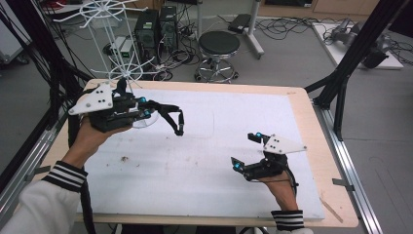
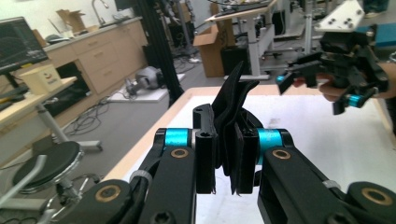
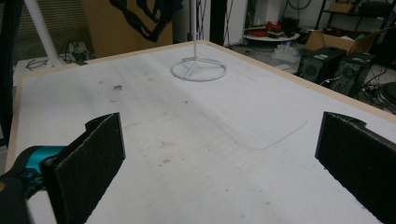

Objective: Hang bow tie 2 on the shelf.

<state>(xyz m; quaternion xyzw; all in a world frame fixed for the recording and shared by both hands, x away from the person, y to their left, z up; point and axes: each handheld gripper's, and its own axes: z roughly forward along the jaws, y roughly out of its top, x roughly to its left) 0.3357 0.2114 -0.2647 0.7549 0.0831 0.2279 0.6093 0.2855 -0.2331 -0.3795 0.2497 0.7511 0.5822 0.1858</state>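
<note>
counting: two grippers, one black strap, one white wire rack, one table with a white mat on top.

left gripper (image 1: 146, 111) is raised over the table's far-left area, jaws clamped on the black strap (image 1: 171, 116). in the left gripper view the strap (image 2: 232, 100) is pinched flat between the two pads, a folded end sticking up past them. in the high view the rest of it hangs out from the jaws in a loop, its lower end just above the mat (image 1: 204, 161); cannot tell if it touches.

right gripper (image 1: 246, 150) sits low over the mat's right side, well apart from the strap. jaws wide open, nothing between the pads (image 3: 95, 163), touching nothing.

white wire rack (image 1: 113, 29) stands at the table's far-left edge, its ring base (image 3: 198, 70) on the mat, just beside the left gripper.
</note>
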